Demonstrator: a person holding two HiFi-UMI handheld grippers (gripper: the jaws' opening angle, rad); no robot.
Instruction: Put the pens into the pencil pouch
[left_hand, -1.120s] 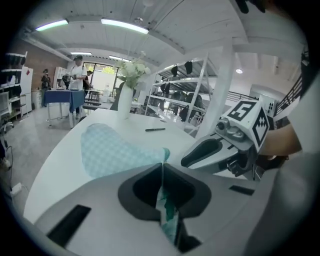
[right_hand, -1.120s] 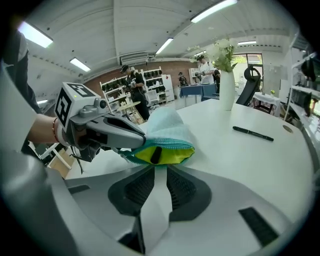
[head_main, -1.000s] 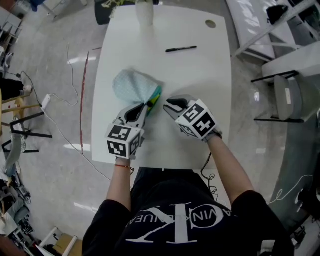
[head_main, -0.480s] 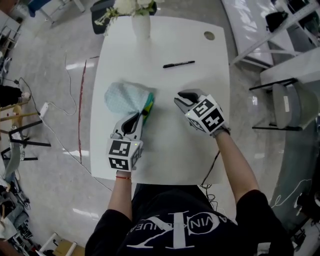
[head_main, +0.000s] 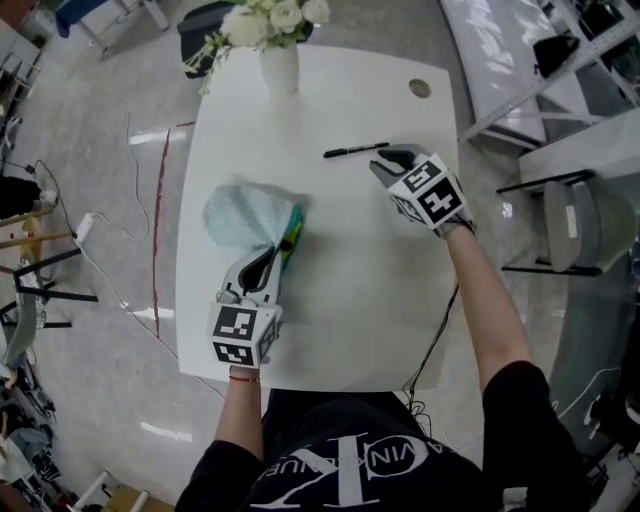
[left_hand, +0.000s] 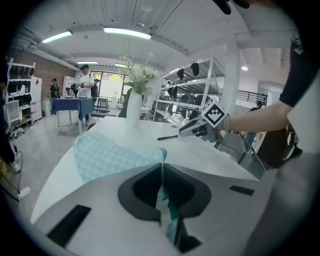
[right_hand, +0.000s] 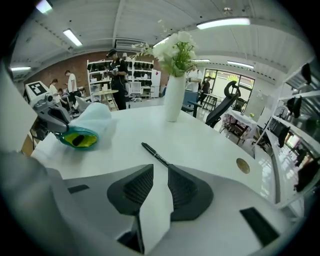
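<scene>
A light blue checked pencil pouch (head_main: 238, 214) with a teal rim lies on the white table (head_main: 330, 310). My left gripper (head_main: 281, 246) is shut on the rim and holds the mouth up. In the right gripper view the pouch mouth (right_hand: 78, 139) shows yellow lining with something dark inside. A black pen (head_main: 355, 151) lies at the table's far side. My right gripper (head_main: 386, 157) is just right of it. Its jaws have just been opening, with nothing between them. In that gripper's own view the pen (right_hand: 154, 154) lies just ahead of the jaw tips.
A white vase of flowers (head_main: 278, 60) stands at the table's far edge. A round cable hole (head_main: 420, 88) sits in the far right corner. A chair (head_main: 575, 195) stands off the table's right side. Cables lie on the floor to the left.
My right gripper has travelled from beside the pouch up and to the right, reaching the black pen's right end. The left gripper stays shut on the pouch rim, nearly still.
</scene>
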